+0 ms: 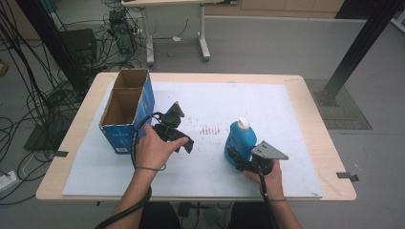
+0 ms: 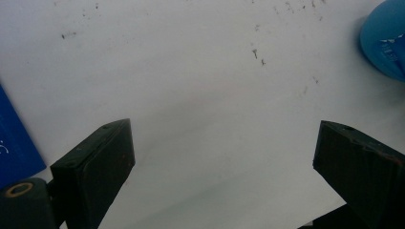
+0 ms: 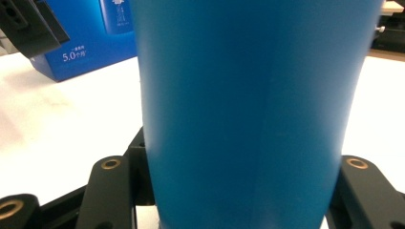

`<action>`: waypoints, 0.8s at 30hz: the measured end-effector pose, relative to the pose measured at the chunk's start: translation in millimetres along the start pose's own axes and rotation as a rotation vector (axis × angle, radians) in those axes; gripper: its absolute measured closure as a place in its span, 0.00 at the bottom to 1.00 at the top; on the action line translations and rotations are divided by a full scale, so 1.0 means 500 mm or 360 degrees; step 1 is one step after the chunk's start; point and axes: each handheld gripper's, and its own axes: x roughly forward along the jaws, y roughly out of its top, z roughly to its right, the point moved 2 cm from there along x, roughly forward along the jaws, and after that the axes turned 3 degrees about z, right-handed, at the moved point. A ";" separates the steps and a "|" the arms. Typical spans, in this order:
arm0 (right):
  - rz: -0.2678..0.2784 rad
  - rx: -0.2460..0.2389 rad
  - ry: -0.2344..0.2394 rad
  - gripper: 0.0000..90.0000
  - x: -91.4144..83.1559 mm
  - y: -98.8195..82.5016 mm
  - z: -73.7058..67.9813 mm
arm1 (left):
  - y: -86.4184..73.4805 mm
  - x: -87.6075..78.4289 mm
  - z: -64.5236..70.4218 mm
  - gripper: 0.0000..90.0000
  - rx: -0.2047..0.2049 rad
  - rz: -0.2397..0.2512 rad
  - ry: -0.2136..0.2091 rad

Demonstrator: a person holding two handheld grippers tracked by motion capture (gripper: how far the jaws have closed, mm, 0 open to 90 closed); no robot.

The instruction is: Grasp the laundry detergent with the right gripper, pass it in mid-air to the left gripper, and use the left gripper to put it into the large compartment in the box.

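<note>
A blue bottle (image 1: 239,139) with a white cap stands upright on the white sheet at the right. My right gripper (image 1: 237,160) is shut on its lower body from the near side; in the right gripper view the bottle (image 3: 248,109) sits tight between the black jaws. My left gripper (image 1: 184,136) stands open over the sheet, just right of the blue cardboard box (image 1: 129,112). In the left gripper view its jaws are wide apart with bare white sheet between them (image 2: 224,162), and the bottle's (image 2: 384,40) edge shows at the top right.
The box is open-topped with two compartments and stands at the table's left. The white sheet (image 1: 215,100) covers most of the wooden table (image 1: 329,143). Cables, a dark stand and another table's legs lie beyond the far edge.
</note>
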 end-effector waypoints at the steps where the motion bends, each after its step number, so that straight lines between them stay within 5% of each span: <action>1: 0.0004 0.0003 0.0001 0.46 -0.001 0.002 0.001 | -0.001 -0.001 0.001 0.08 0.0004 0.0004 0.0002; 24: 0.0050 -0.0003 0.0074 0.47 -0.032 0.101 0.012 | -0.006 -0.003 0.012 0.08 0.0027 -0.0003 0.0002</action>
